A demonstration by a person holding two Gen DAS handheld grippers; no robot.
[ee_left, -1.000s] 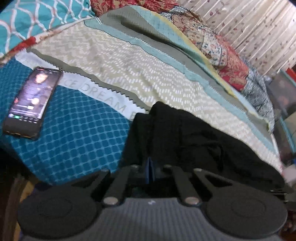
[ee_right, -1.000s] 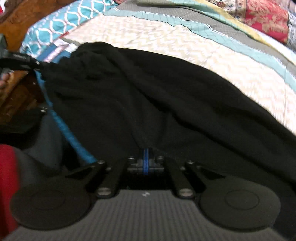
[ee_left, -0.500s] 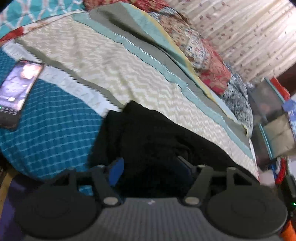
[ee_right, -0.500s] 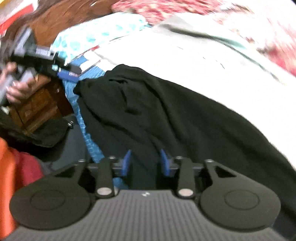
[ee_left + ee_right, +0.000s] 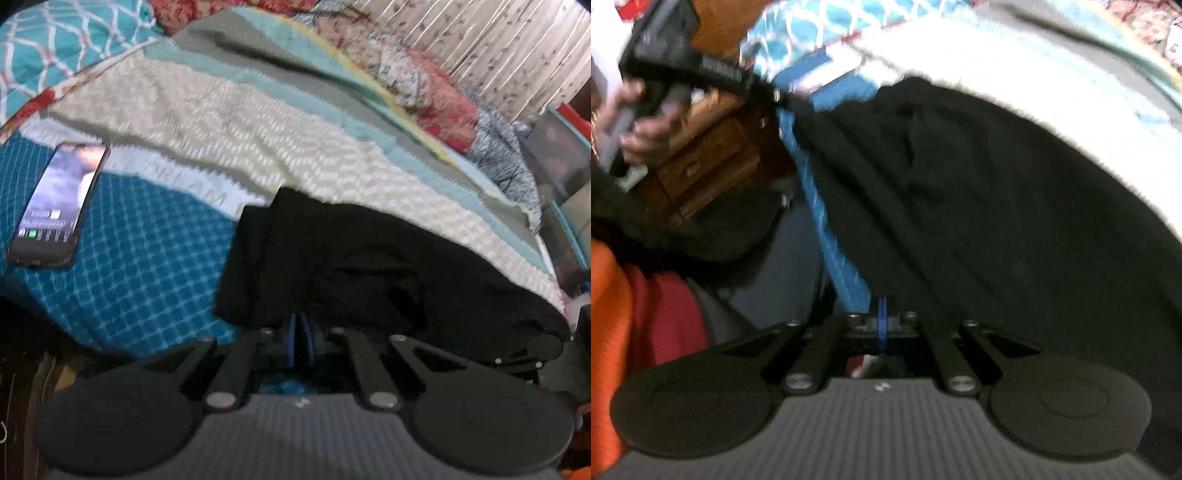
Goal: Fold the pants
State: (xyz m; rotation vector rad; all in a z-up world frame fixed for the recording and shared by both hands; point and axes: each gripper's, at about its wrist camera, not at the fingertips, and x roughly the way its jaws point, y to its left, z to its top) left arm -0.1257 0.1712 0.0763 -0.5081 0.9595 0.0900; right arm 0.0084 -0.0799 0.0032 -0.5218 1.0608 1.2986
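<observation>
Black pants [image 5: 369, 266], centre of the left wrist view: soft matt cloth, creased. Bedspread [image 5: 140, 258], lower left: quilted cloth with a raised blue check; its cream band [image 5: 258, 140], centre, is ribbed by zigzag stitching. Smartphone [image 5: 59, 203], left edge: glossy glass screen in a dark matt case. Curtain [image 5: 498, 48], upper right: thin printed cloth. Left gripper [image 5: 299, 325], bottom: matt black plastic arms, bright metal pivot pins, ridged grey body, smooth blue pads. Wooden cabinet [image 5: 701, 162], left of the right wrist view: brown varnished wood. Right gripper [image 5: 882, 317], bottom: the same matt plastic.
</observation>
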